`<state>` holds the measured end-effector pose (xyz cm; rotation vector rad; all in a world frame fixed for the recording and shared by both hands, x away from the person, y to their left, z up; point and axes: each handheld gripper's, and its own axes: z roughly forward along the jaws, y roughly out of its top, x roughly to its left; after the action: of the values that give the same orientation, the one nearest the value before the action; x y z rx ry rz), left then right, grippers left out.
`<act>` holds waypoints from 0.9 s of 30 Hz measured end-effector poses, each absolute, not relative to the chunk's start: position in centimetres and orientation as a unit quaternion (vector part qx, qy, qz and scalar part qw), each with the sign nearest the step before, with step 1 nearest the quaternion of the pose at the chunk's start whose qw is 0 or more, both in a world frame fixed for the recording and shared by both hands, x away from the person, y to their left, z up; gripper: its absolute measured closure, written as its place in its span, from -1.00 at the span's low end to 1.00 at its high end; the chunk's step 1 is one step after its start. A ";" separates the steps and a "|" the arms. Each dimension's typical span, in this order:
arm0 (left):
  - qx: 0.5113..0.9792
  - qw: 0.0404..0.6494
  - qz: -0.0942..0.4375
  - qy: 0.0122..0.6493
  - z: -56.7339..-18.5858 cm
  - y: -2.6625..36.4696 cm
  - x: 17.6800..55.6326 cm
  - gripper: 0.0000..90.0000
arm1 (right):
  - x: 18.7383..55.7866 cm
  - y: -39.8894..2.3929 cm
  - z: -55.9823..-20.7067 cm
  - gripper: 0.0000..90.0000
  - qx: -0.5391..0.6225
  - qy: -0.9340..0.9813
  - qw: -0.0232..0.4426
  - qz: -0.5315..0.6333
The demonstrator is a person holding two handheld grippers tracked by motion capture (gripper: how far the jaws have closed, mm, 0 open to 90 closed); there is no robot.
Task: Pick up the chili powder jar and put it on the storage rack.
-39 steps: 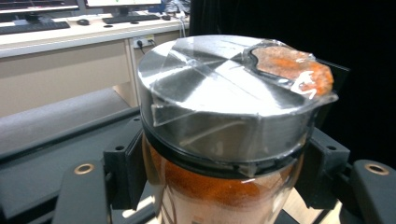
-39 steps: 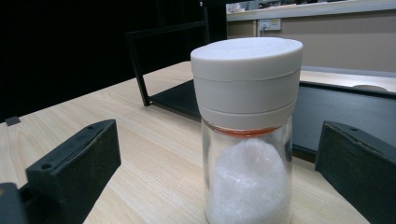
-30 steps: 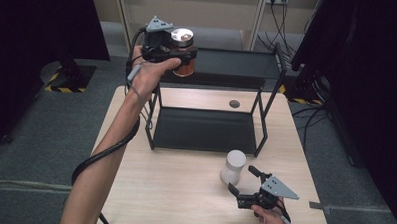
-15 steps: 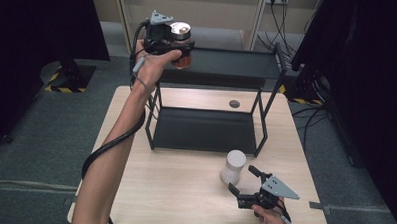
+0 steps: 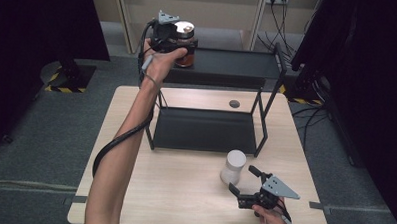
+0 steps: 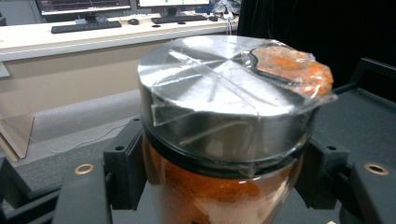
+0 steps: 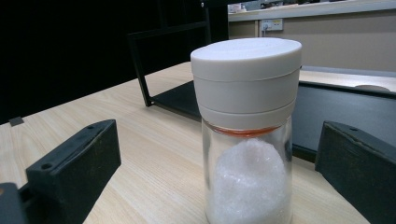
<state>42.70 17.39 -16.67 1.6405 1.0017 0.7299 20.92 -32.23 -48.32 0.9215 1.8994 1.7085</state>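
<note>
Tongs (image 5: 186,47) clamp orange jar (image 5: 184,44) above black shelf (image 5: 233,63), apparently touching.

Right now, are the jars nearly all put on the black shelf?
Not yet; nothing looks finished. No jar stands on the black shelf. In hand: the left gripper is clamped on the orange-filled jar, holding it at the left end of the top tier. Left to do: set it down, then likely the white-lidded jar, standing on the table between the open jaws of the right gripper.
</note>
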 end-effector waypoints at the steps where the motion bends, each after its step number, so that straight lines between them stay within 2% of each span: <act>1: 0.684 0.516 0.304 0.418 -16.7 17.3 42.8 -0.32 | 20.9 -32.2 -48.3 -0.99 0.332 0.684 0.211 0.615; 15: 0.676 0.519 0.314 0.417 -17.8 17.0 43.0 -0.33 | 20.9 -32.2 -48.3 -0.99 0.331 0.684 0.210 0.615; 18: 0.669 0.527 0.322 0.413 -18.3 17.0 42.8 -0.45 | 20.9 -32.2 -48.3 -0.99 0.331 0.684 0.210 0.615; 19: 0.667 0.528 0.325 0.413 -18.3 17.0 42.7 -0.57 | 20.9 -32.2 -48.3 -0.99 0.331 0.685 0.210 0.615; 21: 0.662 0.531 0.325 0.418 -18.5 16.9 42.5 -0.69 | 20.9 -32.2 -48.3 -0.99 0.331 0.685 0.209 0.614; 26: 0.654 0.533 0.329 0.425 -18.7 16.8 42.0 -0.83 | 20.9 -32.1 -48.3 -0.99 0.330 0.686 0.208 0.614; 27: 0.650 0.533 0.328 0.432 -18.7 16.7 41.8 -0.97 | 20.9 -32.1 -48.3 -0.99 0.330 0.686 0.208 0.614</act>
<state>41.82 16.66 -18.66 1.5488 1.0311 0.7821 20.92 -32.13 -48.33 0.9192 1.9086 1.7087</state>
